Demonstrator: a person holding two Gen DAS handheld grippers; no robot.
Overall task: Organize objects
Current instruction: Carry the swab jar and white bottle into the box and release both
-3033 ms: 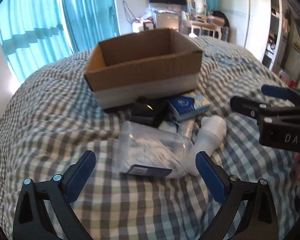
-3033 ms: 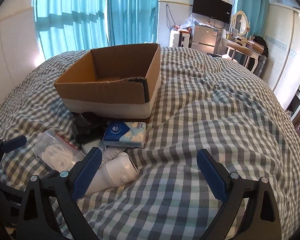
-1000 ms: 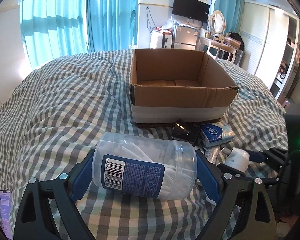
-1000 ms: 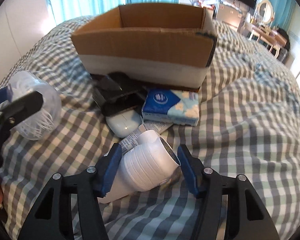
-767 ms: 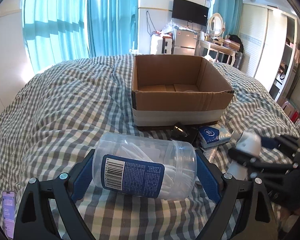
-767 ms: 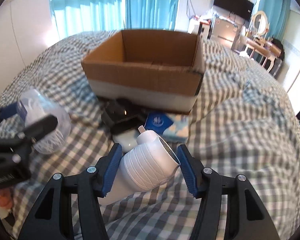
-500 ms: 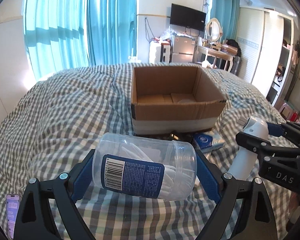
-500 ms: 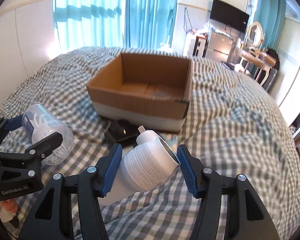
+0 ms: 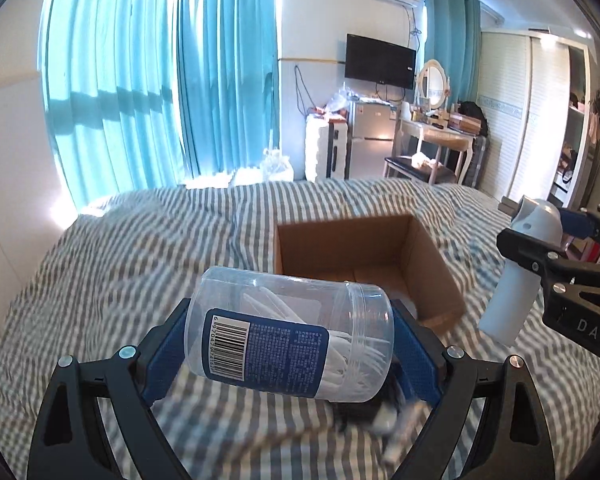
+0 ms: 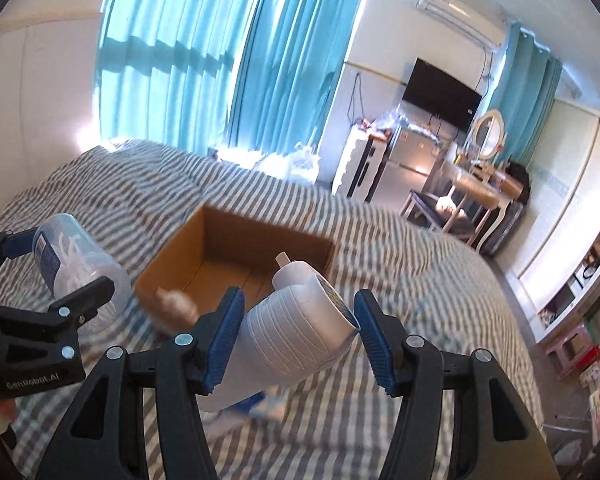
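Observation:
My left gripper point(image 9: 288, 338) is shut on a clear plastic jar point(image 9: 288, 332) with a blue barcode label, held sideways in the air before the open cardboard box point(image 9: 364, 256). My right gripper point(image 10: 298, 328) is shut on a white ribbed bottle point(image 10: 296, 320) with a small nozzle, held above the box's near edge point(image 10: 236, 256). The bottle point(image 9: 520, 268) and right gripper show at the right of the left wrist view. The jar point(image 10: 76, 268) and left gripper show at the left of the right wrist view. The box looks empty inside.
The box sits on a grey-and-white checked bed cover point(image 9: 120, 260). Blurred small items point(image 9: 384, 412) lie on the bed below the jar, and a blue tissue pack point(image 10: 268, 404) lies under the bottle. Curtains, a TV and a dressing table stand beyond the bed.
Both grippers have risen and moved forward toward the box with their loads. The view now tilts up, and the items on the bed have dropped to the bottom of the views.

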